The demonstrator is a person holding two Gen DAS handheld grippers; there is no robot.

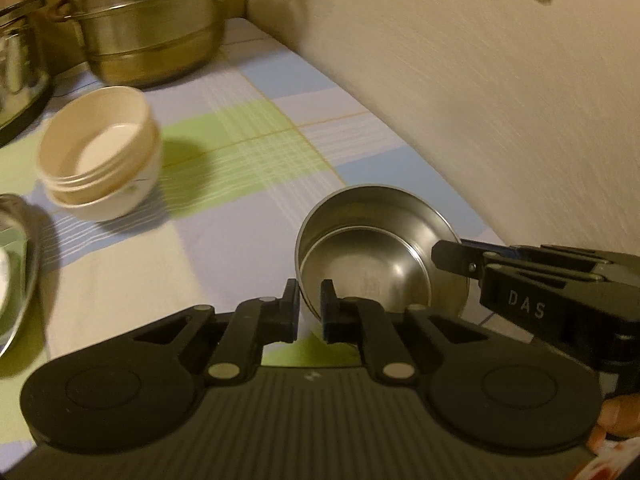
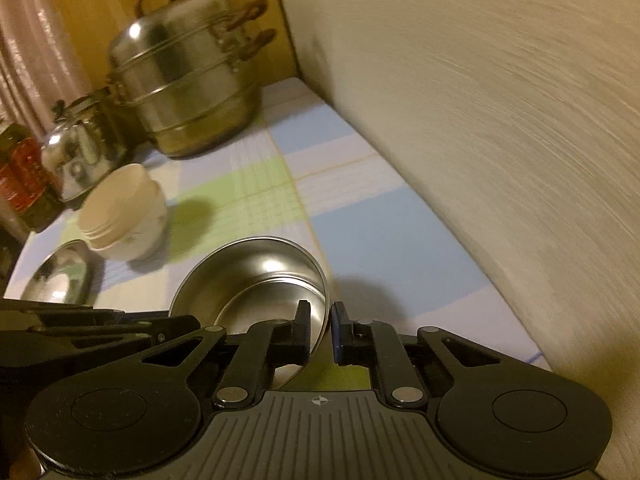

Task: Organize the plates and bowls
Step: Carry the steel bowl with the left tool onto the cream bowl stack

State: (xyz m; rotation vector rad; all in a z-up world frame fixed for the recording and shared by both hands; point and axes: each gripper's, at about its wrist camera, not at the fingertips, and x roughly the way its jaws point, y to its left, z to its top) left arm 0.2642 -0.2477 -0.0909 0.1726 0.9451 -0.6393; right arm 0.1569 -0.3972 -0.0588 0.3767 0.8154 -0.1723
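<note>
A stack of steel bowls (image 1: 372, 248) is held tilted above the checked tablecloth, gripped from two sides. My left gripper (image 1: 310, 300) is shut on its near rim. My right gripper (image 2: 320, 324) is shut on the stack's rim from the other side; it shows in the left wrist view (image 1: 452, 256) at the right. The steel bowls also show in the right wrist view (image 2: 256, 280). A stack of cream bowls (image 1: 100, 152) sits on the cloth to the left, also in the right wrist view (image 2: 124, 216).
A tall steel steamer pot (image 1: 152, 24) stands at the back by the wall corner. A steel kettle (image 2: 80, 152) and jars (image 2: 24, 176) are at the left. A steel plate (image 2: 60, 276) lies at the left edge. A wall (image 1: 500, 100) runs along the right.
</note>
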